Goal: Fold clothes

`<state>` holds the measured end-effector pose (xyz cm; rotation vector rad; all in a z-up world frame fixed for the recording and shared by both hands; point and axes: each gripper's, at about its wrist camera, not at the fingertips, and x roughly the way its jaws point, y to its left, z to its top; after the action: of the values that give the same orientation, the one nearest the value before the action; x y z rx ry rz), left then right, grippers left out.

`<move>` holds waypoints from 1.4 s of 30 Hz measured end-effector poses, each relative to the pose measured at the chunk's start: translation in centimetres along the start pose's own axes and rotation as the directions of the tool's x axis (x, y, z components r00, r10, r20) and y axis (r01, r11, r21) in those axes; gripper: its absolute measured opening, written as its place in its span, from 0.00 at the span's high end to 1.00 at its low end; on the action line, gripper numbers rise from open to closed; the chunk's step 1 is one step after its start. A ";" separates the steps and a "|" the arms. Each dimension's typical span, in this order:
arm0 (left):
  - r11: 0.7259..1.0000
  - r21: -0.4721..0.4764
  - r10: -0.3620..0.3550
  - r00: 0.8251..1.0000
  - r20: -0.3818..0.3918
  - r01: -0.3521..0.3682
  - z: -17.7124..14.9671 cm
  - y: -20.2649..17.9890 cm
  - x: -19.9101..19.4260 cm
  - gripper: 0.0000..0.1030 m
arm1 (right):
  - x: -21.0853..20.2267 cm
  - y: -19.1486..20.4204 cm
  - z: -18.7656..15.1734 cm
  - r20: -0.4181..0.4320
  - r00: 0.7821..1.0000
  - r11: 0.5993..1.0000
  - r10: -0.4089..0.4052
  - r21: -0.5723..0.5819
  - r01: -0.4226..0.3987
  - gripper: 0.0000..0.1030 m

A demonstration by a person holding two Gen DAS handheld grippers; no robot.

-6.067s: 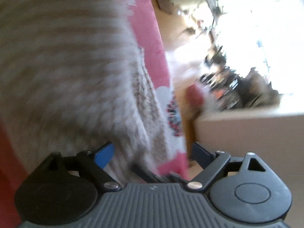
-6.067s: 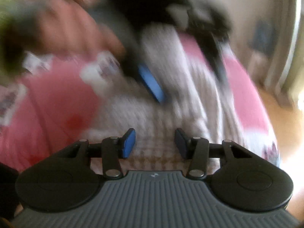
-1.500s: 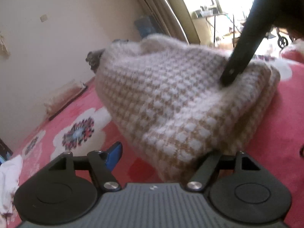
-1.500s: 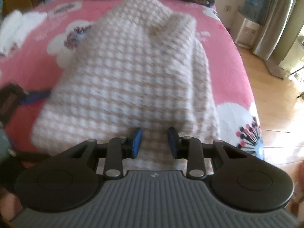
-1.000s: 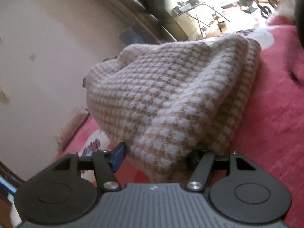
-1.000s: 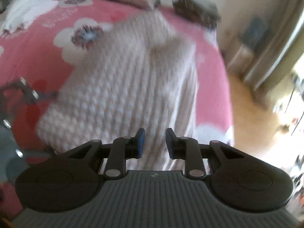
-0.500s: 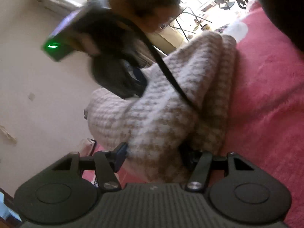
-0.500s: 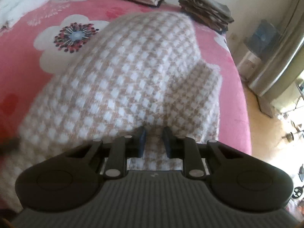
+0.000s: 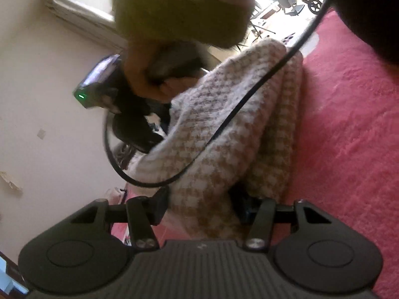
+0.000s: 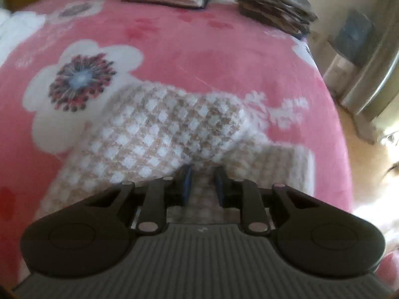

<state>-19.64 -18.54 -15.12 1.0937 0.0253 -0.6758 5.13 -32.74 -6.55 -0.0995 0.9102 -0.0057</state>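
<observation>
On the pink bed (image 10: 224, 57) lies a checked sweater (image 10: 159, 134), folded, long axis apparently running away from the right gripper (image 10: 201, 186), which pinches its near edge. Left gripper (image 9: 202, 203) jaws closing around a fold. No legible writing.

Beige-and-white checks on a pink, flowered bed.

I see the knit garment (image 10: 159, 134) checked in beige and white, the blanket (image 10: 199, 49) pink with white flowers whose centres are dark red and blue. My gripper fingers (image 10: 185, 184) are black with blue pads. On the left view, a sleeve cuff (image 9: 179, 17) is olive green, a cable (image 9: 249, 97) black.
</observation>
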 end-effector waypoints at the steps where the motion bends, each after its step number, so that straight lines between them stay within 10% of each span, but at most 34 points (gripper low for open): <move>1: 1.000 0.004 0.003 1.000 0.001 -0.003 -0.1 -0.1 0.0 0.47 | -0.7 -0.3 0.4 -0.007 1.000 1.000 0.010 0.025 -0.010 0.82; 10: 1.000 -0.001 0.001 1.000 -0.003 -0.001 -0.1 0.0 0.5 0.47 | -6.7 1.9 5.9 0.141 0.986 0.994 0.093 -0.064 -0.085 0.82; 15: 1.000 -0.005 0.004 1.000 0.004 -0.004 -0.2 0.2 0.9 0.49 | 3.4 1.9 3.2 -0.021 0.996 0.996 0.089 -0.008 -0.089 0.82; 23: 1.000 0.000 0.001 1.000 0.022 -0.001 -0.4 -0.1 0.6 0.49 | -3.8 2.7 6.6 0.077 0.986 0.989 0.146 -0.035 -0.144 0.80; 31: 1.000 -0.013 -0.008 1.000 0.009 0.008 -0.5 0.4 0.5 0.50 | 0.9 7.3 3.7 -0.038 0.995 0.973 0.095 -0.206 -0.101 0.82; 39: 1.000 -0.008 -0.002 1.000 0.030 0.002 -0.8 -0.3 -0.5 0.50 | -7.3 6.3 5.0 -0.013 0.978 0.962 0.207 -0.176 -0.206 0.81; 42: 1.000 -0.018 -0.008 1.000 0.013 0.008 -0.6 -0.1 -0.3 0.50 | -3.9 7.3 1.8 -0.101 0.988 0.955 0.113 -0.262 -0.136 0.81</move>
<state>-19.78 -17.88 -15.37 1.0727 0.0249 -0.6887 3.95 -25.12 -3.03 -0.2960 0.9981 0.2339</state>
